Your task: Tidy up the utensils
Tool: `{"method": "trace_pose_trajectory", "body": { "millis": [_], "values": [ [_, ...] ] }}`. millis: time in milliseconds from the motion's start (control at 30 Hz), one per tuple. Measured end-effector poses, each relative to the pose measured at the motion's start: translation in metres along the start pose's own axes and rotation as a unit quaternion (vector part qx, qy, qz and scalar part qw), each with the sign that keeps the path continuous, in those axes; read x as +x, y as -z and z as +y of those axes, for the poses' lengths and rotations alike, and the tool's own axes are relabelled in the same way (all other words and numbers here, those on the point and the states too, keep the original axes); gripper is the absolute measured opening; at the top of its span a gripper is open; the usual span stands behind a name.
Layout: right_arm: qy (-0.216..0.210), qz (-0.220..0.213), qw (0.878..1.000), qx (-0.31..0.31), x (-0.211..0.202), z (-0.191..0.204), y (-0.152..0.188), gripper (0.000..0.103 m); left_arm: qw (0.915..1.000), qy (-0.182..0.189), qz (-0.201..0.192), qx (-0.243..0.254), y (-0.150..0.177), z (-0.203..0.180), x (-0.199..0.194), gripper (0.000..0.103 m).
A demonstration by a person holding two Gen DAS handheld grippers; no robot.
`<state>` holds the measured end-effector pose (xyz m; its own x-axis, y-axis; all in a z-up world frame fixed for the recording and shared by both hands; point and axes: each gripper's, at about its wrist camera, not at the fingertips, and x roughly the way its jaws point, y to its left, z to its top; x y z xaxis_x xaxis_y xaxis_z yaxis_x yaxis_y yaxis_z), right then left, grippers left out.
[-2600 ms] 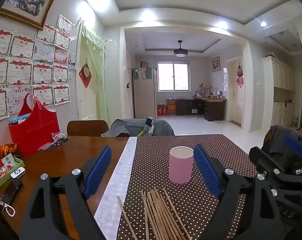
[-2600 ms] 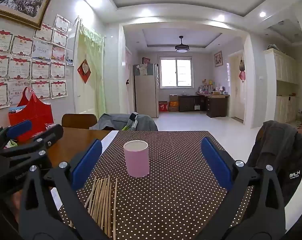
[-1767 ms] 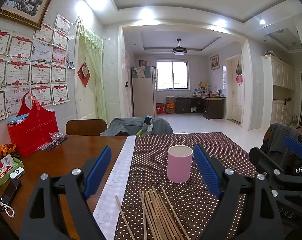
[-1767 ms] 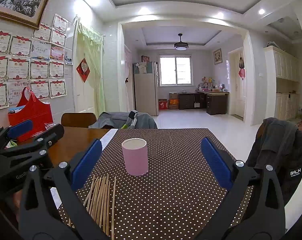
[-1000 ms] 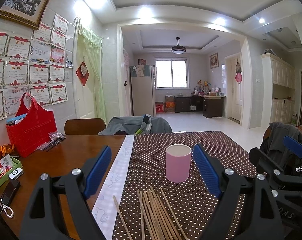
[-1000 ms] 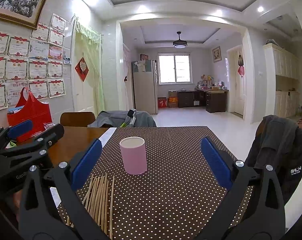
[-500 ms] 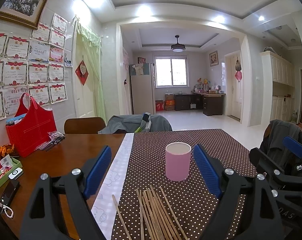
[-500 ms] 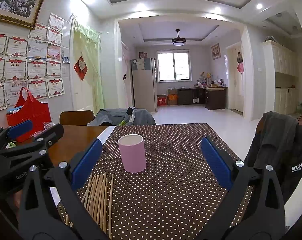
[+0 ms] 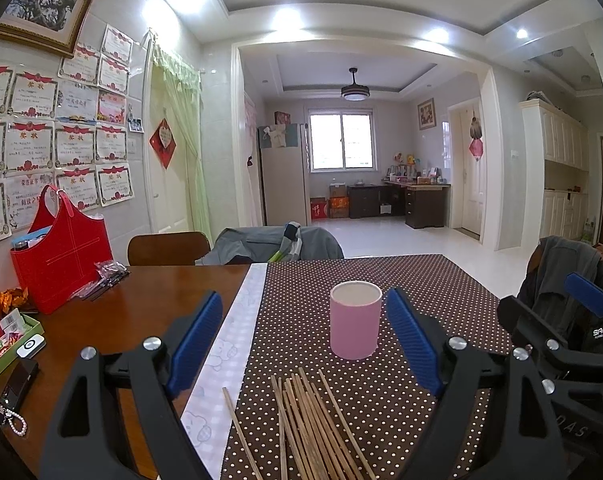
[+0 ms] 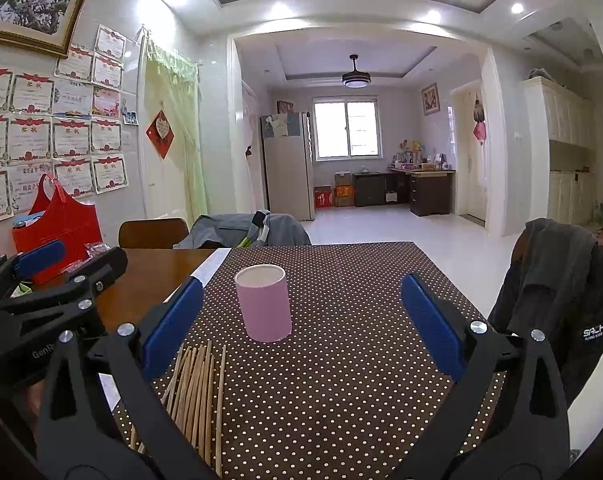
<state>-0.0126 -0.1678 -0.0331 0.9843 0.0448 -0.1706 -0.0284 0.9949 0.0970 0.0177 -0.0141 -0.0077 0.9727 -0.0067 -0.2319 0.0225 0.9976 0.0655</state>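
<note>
A pink cylindrical cup [image 9: 355,320] [image 10: 263,304] stands upright and empty on the brown polka-dot cloth [image 9: 441,300] [image 10: 341,360]. Several wooden chopsticks [image 9: 309,424] [image 10: 195,392] lie side by side on the cloth in front of it. My left gripper [image 9: 303,340] hovers open above the chopsticks, the cup just inside its right blue pad. My right gripper [image 10: 301,322] is open too, with the cup near its left pad and the chopsticks low on its left. Neither holds anything.
A red bag [image 9: 61,256] stands on the bare wooden table [image 9: 113,320] at the left, by small packets and a green box [image 9: 9,340]. Chairs draped with jackets [image 9: 277,242] [image 10: 557,292] stand at the far and right sides. The cloth's right edge drops to the floor.
Both grippers have tipped slightly down and drifted forward, so cup and chopsticks sit a little higher and closer in view. Both stay open; nothing on the table has moved.
</note>
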Motion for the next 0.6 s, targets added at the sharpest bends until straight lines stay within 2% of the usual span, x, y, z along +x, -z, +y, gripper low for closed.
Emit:
{"method": "trace_pose_trajectory", "body": {
  "millis": [600],
  "values": [
    [-0.007,0.011,1.000,0.000,0.0096,0.0003,0.0040,0.097,0.9999,-0.007,0.011,0.000,0.0013,0.0054,0.0095,0.083]
  ]
}}
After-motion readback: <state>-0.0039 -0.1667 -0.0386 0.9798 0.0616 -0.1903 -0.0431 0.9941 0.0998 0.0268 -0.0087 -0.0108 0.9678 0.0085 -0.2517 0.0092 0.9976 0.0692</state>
